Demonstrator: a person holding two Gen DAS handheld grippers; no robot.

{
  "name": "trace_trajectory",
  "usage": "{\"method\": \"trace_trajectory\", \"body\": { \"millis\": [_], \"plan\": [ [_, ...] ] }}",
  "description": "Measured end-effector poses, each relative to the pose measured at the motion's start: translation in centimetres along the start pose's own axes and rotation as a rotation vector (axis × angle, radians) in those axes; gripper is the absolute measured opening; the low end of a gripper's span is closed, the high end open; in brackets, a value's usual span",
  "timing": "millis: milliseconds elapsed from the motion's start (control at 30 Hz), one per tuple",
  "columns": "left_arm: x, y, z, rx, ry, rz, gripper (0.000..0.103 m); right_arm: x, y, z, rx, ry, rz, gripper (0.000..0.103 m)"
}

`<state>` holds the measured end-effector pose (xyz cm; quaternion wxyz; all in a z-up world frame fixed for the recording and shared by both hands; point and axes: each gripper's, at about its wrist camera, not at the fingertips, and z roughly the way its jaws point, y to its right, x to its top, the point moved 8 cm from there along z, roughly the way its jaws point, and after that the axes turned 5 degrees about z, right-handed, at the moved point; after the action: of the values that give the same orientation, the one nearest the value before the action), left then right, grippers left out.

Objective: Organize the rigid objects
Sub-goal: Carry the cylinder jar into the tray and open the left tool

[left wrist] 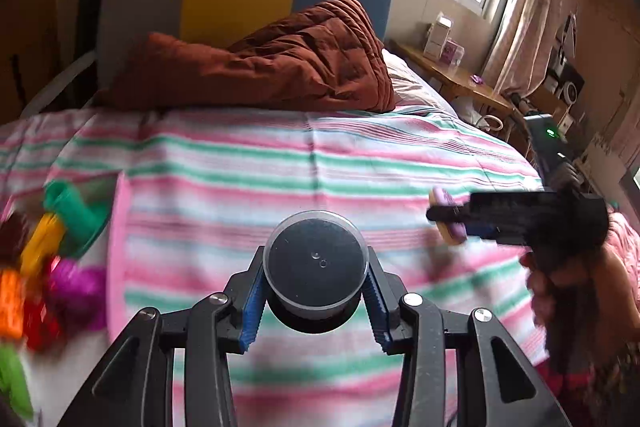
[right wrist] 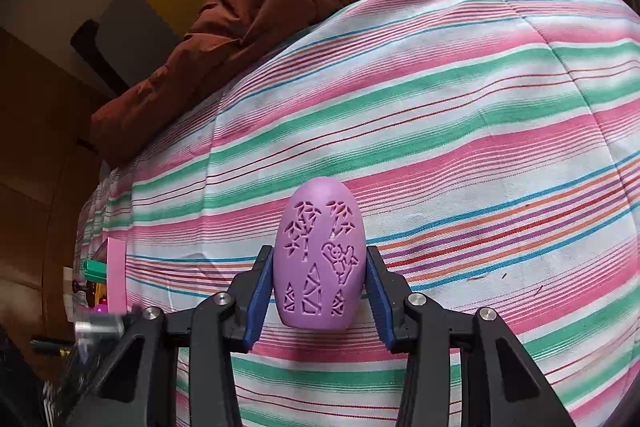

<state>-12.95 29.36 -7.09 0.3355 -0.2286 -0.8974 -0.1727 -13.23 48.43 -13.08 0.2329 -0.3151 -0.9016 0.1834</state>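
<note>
My left gripper (left wrist: 316,287) is shut on a round black jar with a clear lid (left wrist: 316,263), held above the striped bedspread (left wrist: 280,163). My right gripper (right wrist: 319,291) is shut on a purple oval case with cut-out panda and bamboo patterns (right wrist: 320,259), also held over the bedspread (right wrist: 440,107). In the left wrist view the right gripper (left wrist: 440,217) shows at the right, side-on, with the purple case (left wrist: 448,217) between its fingers and a hand behind it.
A pink tray (left wrist: 116,227) with several bright plastic toys (left wrist: 48,259) lies at the left; its edge shows in the right wrist view (right wrist: 116,275). A brown quilt (left wrist: 260,67) is heaped by the headboard. A wooden side table (left wrist: 452,75) stands at the right.
</note>
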Motion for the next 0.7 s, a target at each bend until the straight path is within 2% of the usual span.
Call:
{"method": "trace_trajectory", "body": {
  "millis": [200, 400, 533, 700],
  "plan": [
    [-2.6, -3.0, -5.2, 0.031, 0.027, -0.023, 0.044, -0.4, -1.5, -0.5, 0.046, 0.015, -0.044, 0.045],
    [-4.4, -7.9, -9.8, 0.092, 0.058, -0.102, 0.044, -1.3, -3.4, -0.3, 0.067, 0.016, -0.118, 0.045],
    [-6.3, -10.8, -11.3, 0.149, 0.045, -0.136, 0.044, -1.9, -4.4, -0.3, 0.072, 0.023, -0.166, 0.045],
    [-8.7, -13.6, -11.2, 0.202, -0.004, -0.168, 0.044, -2.4, -5.1, -0.2, 0.061, 0.036, -0.210, 0.045]
  ]
}}
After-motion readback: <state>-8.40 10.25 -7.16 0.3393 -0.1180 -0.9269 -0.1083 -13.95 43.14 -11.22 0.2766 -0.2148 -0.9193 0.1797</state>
